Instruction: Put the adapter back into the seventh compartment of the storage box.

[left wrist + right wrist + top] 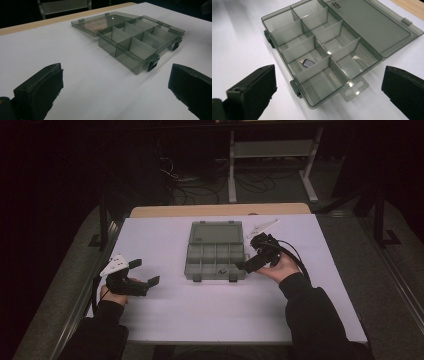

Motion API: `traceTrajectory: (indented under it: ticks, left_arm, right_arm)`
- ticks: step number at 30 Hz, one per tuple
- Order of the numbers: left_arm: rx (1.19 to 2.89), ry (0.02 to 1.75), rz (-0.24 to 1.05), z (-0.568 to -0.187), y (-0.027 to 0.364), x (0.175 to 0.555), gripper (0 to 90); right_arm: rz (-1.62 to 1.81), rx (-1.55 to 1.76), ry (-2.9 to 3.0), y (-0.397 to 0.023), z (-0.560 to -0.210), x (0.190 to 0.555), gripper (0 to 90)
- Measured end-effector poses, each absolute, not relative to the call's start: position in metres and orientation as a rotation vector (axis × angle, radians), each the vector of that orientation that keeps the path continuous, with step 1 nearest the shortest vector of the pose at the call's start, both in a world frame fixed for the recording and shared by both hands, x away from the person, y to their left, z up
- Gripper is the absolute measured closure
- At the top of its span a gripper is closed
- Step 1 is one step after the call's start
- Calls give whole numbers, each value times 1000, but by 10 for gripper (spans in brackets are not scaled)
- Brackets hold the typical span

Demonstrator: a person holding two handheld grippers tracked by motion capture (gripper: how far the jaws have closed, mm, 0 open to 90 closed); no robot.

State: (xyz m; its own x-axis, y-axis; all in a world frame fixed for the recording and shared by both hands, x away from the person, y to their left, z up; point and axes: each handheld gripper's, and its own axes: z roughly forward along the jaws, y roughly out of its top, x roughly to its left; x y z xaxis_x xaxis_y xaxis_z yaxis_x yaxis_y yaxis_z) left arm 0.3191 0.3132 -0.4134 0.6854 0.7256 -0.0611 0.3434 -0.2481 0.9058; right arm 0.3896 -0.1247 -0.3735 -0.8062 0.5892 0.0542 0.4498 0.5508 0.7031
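White table [210,315] runs from the person's side to a wooden strip [220,210] along its far edge. Dim room beyond; a pale metal frame [272,150] and loose cables on the floor.

Smoke-grey clear plastic organizer box [216,251] sits at the middle of the table, toward the far half. Lid [217,232] lies fully open, flat on the table on the far side. Tray part is split by dividers into two rows of four compartments. Two dark latches [152,65] on the near wall. A hang tab [354,89] sticks out flat from the end wall nearest the right gripper.

Left gripper [145,272] rests low over the near-left part of the table, well apart from the box, held in the left hand [112,296]. Jaws stand wide apart, nothing between them; in the left gripper view they frame bare table, with the box farther off.

Right gripper [248,264] sits at the box's right end, held in the right hand [280,267], cable trailing off its back. Jaws spread wide, nothing held; its view looks down into the tray from that end.

Small dark adapter-like piece [307,62] with a metal plug end lies flat in the near-row compartment second from the right end. Other compartments look bare.
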Motion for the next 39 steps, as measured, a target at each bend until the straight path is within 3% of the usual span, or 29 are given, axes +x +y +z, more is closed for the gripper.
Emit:
traceTrajectory:
  ticks: [39]
  left_arm:
    - [1852, 843, 457, -414, 314, 319, 0]
  right_arm:
    - [1192, 968, 2503, -178, -387, 354, 0]
